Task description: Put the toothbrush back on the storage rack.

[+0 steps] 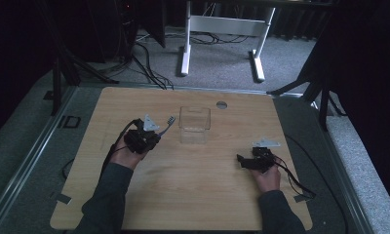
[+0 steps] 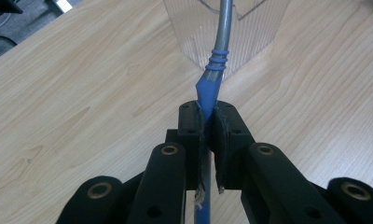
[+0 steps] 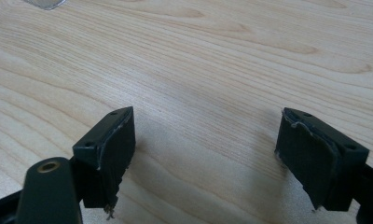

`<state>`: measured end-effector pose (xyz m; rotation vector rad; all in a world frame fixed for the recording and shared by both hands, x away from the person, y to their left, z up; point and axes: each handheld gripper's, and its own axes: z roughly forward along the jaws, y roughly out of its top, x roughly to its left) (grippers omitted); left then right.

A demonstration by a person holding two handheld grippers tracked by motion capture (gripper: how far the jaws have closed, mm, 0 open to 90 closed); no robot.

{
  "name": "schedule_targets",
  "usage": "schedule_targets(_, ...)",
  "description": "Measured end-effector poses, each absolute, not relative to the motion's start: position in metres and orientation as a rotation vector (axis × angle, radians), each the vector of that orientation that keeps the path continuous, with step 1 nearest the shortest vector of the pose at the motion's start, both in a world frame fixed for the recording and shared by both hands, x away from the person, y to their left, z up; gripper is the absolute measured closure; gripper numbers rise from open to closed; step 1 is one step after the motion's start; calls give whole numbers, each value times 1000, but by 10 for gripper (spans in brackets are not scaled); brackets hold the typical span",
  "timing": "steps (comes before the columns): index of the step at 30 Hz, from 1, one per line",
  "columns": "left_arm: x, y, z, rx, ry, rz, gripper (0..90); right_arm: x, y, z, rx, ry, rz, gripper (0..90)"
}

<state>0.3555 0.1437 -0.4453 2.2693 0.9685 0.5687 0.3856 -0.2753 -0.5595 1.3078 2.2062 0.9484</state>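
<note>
Your left gripper (image 2: 205, 140) has its jaws clamped on the blue handle (image 2: 208, 91), whose grey shaft (image 2: 224, 23) crosses the clear container (image 2: 254, 37) on the surface (image 2: 82, 93).

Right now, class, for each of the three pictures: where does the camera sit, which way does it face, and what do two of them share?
High view: above the person's side, facing forward and down on the table; forearms, both hands, left gripper, right gripper.
Left gripper view: rides that gripper, facing along jaws shut on a blue-handled toothbrush toward the clear container.
Right gripper view: rides the right gripper, facing bare tabletop; jaws open.
Shared: high and left gripper views both show the container.
</note>
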Motion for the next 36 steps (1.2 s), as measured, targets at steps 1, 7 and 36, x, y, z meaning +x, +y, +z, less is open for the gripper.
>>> schedule_targets(1,356,144,-445,2266,971,568,823,386,-275,-559,1307,2206,949,193)
schedule_targets(7,356,144,-445,2241,975,571,823,386,-275,-559,1307,2207,949,193)
schedule_targets(36,360,144,-441,2074,1000,601,823,386,-275,-559,1307,2207,949,193)
